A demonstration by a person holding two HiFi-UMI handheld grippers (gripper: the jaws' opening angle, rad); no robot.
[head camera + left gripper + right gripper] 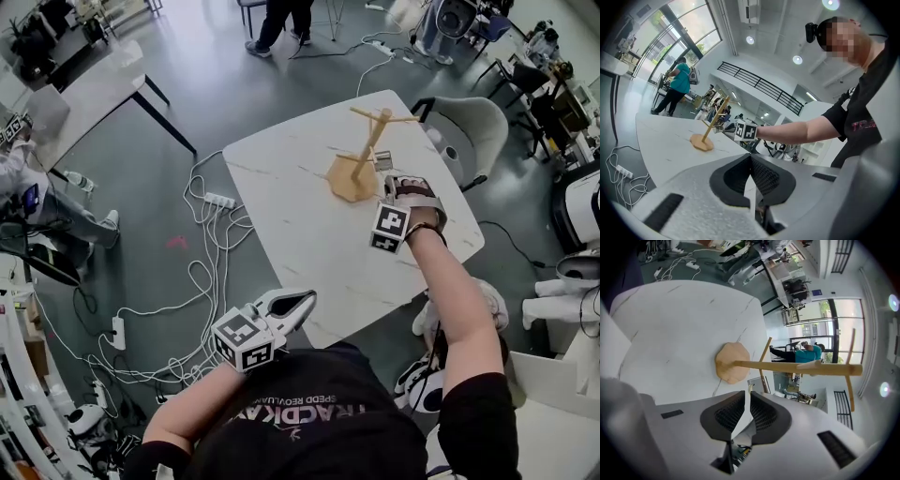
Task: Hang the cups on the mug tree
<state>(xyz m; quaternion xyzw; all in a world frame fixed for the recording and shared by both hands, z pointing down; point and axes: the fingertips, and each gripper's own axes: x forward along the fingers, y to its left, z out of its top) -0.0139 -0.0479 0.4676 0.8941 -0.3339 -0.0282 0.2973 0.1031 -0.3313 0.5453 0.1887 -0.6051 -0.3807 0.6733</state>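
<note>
— What sits closest to the lens?
— The person's black shirt (309, 422), bottom centre of the head view. Just above it is the left claw (307, 298), in the lower middle of the frame at the near edge of the white table (300, 225). Its marker cube (244, 339) faces up.
— Is that claw gripping anything?
— No. In the left gripper view its pads (766, 176) are pressed together at the tips with nothing between them.
— And the other one?
— The right claw (398, 183) is at the upper right on an outstretched arm, near the mug tree (367, 150). In the right gripper view its jaws are closed to a narrow slit, grip nothing, and point towards the tree's base.
— Where does the tree stand?
— Upright on the far part of the table, upper right of the head view. It has a flat wooden base, a post and thin pegs slanting off it.
— Anything beside it?
— A small grey thing (382, 160) just beside the base. It is too small to tell what it is or whether it holds anything.
— Off the table?
— White cables (202, 272) lie tangled on the floor at the left. A pale chair (473, 127) stands by the table's upper-right corner.
</note>
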